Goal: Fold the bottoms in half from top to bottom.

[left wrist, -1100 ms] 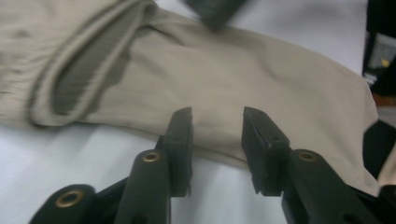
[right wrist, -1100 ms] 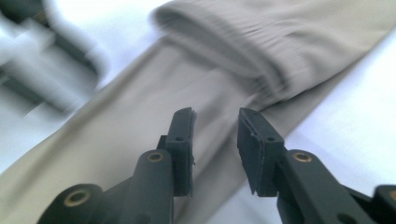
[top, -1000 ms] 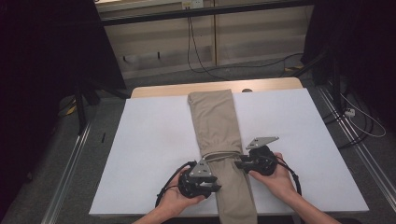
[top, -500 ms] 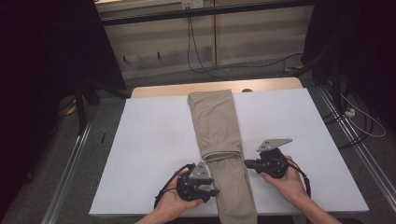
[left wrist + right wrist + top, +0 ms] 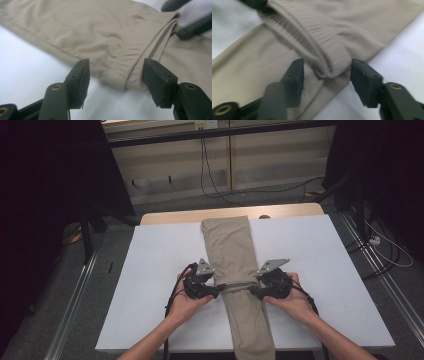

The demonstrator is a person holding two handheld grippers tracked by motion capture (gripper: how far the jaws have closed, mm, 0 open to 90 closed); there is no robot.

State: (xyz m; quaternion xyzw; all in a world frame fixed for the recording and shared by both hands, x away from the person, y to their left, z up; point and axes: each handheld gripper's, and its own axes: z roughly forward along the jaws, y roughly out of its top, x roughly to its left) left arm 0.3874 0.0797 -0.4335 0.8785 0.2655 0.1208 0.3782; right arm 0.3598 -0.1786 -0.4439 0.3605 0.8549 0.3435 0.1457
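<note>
Khaki trousers lie folded in a long strip down the middle of the white table. A ribbed hem edge crosses the strip halfway. My left gripper points at that edge from the left side and my right gripper from the right. Both pairs of jaws have just been opening. In the left gripper view the left gripper stands open around the hem's corner, pads not pressing. In the right gripper view the right gripper is open around the bunched hem.
The trousers' near end hangs over the table's front edge. A wooden board shows behind the white top. Cables lie on the floor beyond, and metal rails run along both sides.
My left gripper has moved away from the person up to the hem edge. My right gripper swung out to the right, then came back in against the hem. The trousers lie as before.
</note>
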